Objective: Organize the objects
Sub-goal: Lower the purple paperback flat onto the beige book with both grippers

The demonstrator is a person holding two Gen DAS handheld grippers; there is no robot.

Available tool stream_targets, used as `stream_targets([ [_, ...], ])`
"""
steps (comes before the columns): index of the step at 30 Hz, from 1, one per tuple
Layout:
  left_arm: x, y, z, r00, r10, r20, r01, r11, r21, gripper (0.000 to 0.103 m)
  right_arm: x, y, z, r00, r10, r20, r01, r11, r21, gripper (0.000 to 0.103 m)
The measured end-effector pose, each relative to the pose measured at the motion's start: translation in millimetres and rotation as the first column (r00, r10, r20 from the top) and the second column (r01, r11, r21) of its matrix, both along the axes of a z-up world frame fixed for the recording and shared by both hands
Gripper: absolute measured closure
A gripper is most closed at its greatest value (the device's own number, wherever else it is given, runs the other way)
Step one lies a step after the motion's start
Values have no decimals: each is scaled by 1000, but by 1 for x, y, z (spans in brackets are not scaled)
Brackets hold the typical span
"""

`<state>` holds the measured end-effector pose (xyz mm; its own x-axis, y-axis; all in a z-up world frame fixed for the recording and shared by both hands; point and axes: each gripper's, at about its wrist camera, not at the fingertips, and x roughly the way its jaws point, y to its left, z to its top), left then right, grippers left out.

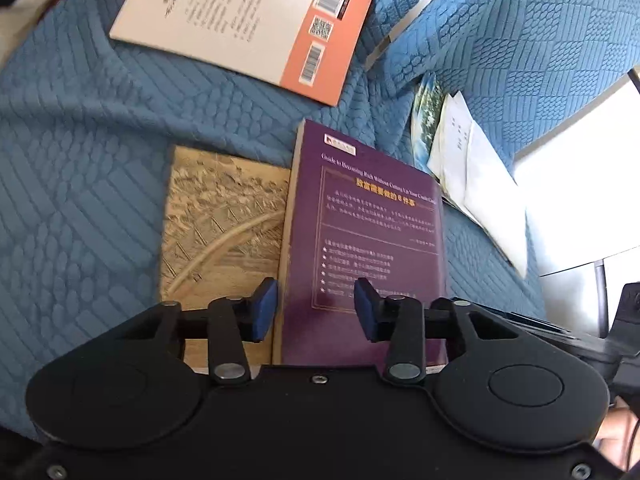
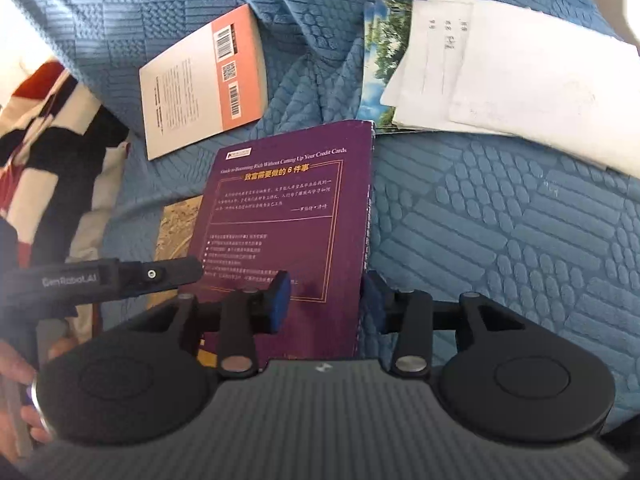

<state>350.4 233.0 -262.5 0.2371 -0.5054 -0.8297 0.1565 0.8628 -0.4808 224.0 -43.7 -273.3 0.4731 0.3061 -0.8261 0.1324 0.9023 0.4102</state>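
Both grippers, left (image 1: pixel 316 308) and right (image 2: pixel 326 296), jaws part-open, gripping nothing that I see, straddle purple book (image 1: pixel 368 232), long axis running straight ahead.

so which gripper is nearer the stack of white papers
Right. The right gripper sits at the purple book's edge on the papers' side, the white papers up ahead of it. The left gripper is over the book's other edge, by the tan book.
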Motion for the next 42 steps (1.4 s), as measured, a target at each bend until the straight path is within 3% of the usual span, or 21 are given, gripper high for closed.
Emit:
stream_targets([
  [8, -9, 8, 4, 999, 34, -9, -34, 999, 1, 67, -4, 7, 11, 996, 63, 58, -61, 998, -30, 62],
  [22, -59, 13, 21, 995, 95, 22, -97, 991, 97, 67, -19, 24, 23, 982, 168, 82, -166, 986, -32, 63],
  [27, -77, 21, 29, 992, 125, 19, -126, 990, 69, 67, -27, 32, 26, 974, 216, 74, -211, 976, -59, 63],
  [29, -82, 24, 32, 992, 123, 5, -123, 992, 22, 70, -32, 35, 27, 971, 228, 70, -223, 972, -72, 64],
  [30, -84, 25, 33, 993, 118, -16, -118, 993, -20, 71, -35, 35, 27, 965, 247, 84, -246, 969, -29, 78],
  [32, -87, 24, 32, 994, 92, -55, -96, 993, -75, 79, -40, 37, 28, 961, 255, 109, -268, 953, 142, 81],
  [33, -89, 22, 32, 995, 85, -60, -90, 993, -72, 79, -43, 42, 31, 961, 253, 109, -265, 957, 118, 81],
  [35, -92, 19, 29, 995, 92, -50, -94, 995, -37, 79, -50, 57, 32, 960, 262, 98, -257, 964, -63, 78],
  [36, -93, 19, 26, 994, 97, -45, -98, 995, -23, 79, -52, 58, 29, 963, 255, 85, -247, 965, -91, 78],
  [39, -95, 21, 17, 989, 131, -66, -132, 991, -14, 78, -53, 45, 26, 979, 193, 67, -192, 981, -17, 78],
  [42, -99, 25, 15, 986, 158, -44, -158, 987, -12, 77, -52, 31, 26, 991, 111, 71, -107, 992, -60, 76],
])
